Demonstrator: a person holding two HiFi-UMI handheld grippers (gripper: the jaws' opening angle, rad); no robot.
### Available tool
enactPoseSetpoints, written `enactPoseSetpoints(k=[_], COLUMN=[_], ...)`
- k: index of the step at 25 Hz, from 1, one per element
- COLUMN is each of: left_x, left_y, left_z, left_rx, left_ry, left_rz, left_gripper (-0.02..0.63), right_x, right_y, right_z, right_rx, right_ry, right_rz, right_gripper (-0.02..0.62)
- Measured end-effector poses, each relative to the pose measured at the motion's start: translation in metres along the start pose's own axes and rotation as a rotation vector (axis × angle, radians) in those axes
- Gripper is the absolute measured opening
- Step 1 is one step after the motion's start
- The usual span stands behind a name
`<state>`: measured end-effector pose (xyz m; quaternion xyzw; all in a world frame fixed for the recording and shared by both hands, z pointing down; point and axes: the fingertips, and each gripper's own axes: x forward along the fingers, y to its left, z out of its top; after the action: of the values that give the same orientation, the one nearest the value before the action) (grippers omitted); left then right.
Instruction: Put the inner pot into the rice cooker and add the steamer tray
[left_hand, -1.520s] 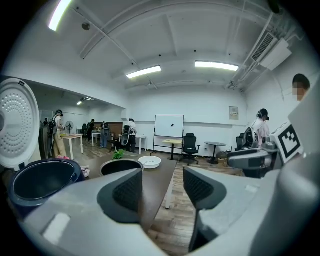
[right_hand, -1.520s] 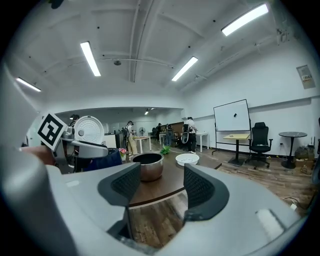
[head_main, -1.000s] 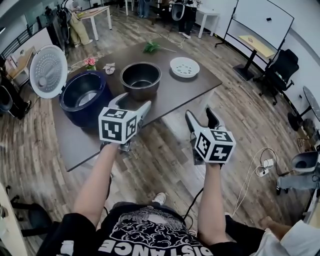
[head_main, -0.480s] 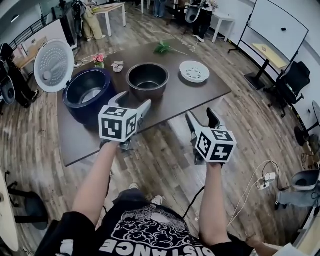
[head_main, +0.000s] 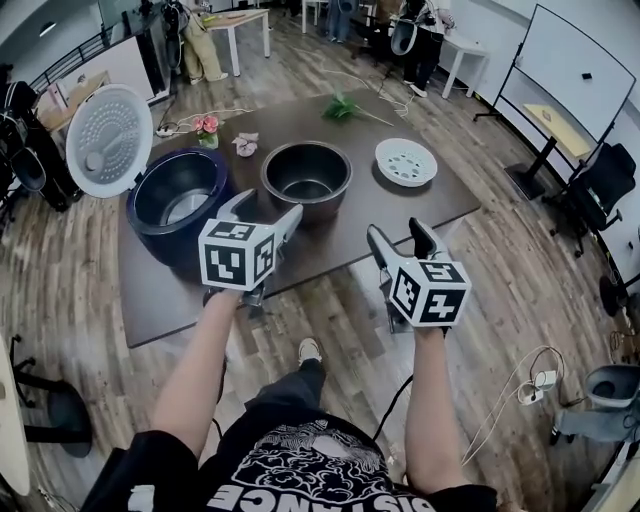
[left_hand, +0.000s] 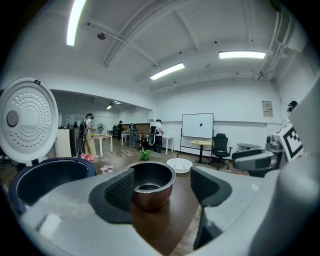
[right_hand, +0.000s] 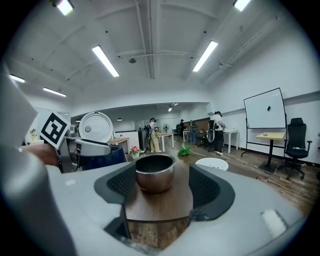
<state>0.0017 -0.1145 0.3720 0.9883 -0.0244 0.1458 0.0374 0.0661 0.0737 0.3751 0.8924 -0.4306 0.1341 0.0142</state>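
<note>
Dark brown bench (head_main: 370, 215) on a pale wood-plank floor (head_main: 330, 330), in a wide white-walled room lit by ceiling strip lights (left_hand: 166, 71). At far left, white perforated lid (head_main: 108, 140) standing open above the dark blue rice cooker (head_main: 178, 196). Just behind, small pink flowers (head_main: 207, 124) on the bench top. Nearer the camera, left hand-held gripper (head_main: 268, 208) hovering over the bench's front part, jaws wide apart, gripping nothing, framing the pot further off. Middle of the bench: metal inner pot (head_main: 306, 178), upright, just beside the cooker and outside it. Beyond it, a green sprig (head_main: 342, 107) near the far edge. To the right, white steamer tray (head_main: 406, 161) lying flat on the bench, apart from the pot. Right hand-held gripper (head_main: 397, 232) at the bench's front edge, jaws likewise spread wide and empty. Far right, whiteboard (head_main: 570, 70) on a stand and a black office chair (head_main: 605, 175).
</note>
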Motion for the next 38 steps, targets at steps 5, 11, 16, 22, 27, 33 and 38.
enactPoseSetpoints(k=[5,11,16,22,27,33,38], left_x=[0.030,0.069,0.100,0.136,0.162,0.183,0.195], left_y=[0.017,0.041,0.065,0.092,0.112,0.130,0.140], left_z=[0.009,0.022,0.036,0.047,0.056,0.054,0.057], left_rx=[-0.020,-0.038,-0.052,-0.066,-0.069,-0.092,-0.101], left_ry=[-0.004,0.003,0.007,0.017,0.015,0.031,0.029], left_rz=[0.023,0.036,0.047,0.062,0.075,0.085,0.093], left_gripper=[0.353,0.352,0.351,0.351,0.353,0.352,0.351], right_x=[0.034,0.079,0.121,0.173,0.211,0.246,0.267], right_y=[-0.013,-0.026,-0.036,-0.041,-0.044,-0.047,-0.047], right_z=[0.009,0.025,0.038,0.054,0.066,0.075,0.084], right_rx=[-0.009,-0.017,-0.020,-0.026,-0.035,-0.040,-0.053], right_ry=[0.013,0.032,0.045,0.060,0.064,0.078,0.078], right_rz=[0.015,0.033,0.043,0.069,0.087,0.102,0.121], right_gripper=[0.319,0.319,0.319,0.319,0.319,0.319,0.319])
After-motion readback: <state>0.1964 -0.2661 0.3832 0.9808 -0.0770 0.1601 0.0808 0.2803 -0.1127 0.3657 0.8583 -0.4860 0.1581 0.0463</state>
